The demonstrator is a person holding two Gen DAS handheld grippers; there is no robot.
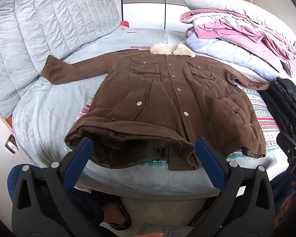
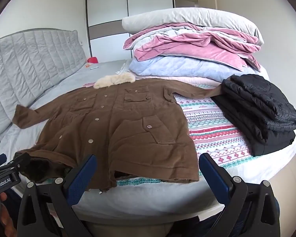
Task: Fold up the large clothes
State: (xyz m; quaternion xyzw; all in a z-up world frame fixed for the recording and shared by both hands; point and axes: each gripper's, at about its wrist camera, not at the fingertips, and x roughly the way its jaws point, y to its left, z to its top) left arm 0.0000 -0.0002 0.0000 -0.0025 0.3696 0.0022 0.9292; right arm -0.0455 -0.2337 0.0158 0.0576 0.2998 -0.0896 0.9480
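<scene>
A brown button-front coat [image 1: 157, 98] [image 2: 116, 130] with a cream fleece collar [image 1: 172, 49] [image 2: 114, 80] lies spread flat on the bed, hem toward me, one sleeve [image 1: 57, 71] stretched out to the left. My left gripper [image 1: 144, 148] hovers open just before the hem, whose left corner is rolled up and shows the dark lining [image 1: 124, 150]. My right gripper [image 2: 148, 163] is open too, poised over the hem's right part. Neither holds anything. The left gripper [image 2: 4, 174] shows at the right wrist view's left edge.
A folded black padded jacket [image 2: 260, 112] [image 1: 286, 102] lies on the right, over the coat's right cuff. Stacked pink, blue and grey quilts [image 2: 187, 55] [image 1: 236, 33] sit behind it. A grey quilted headboard [image 1: 49, 29] runs on the left. A patterned sheet [image 2: 213, 130] lies under the coat.
</scene>
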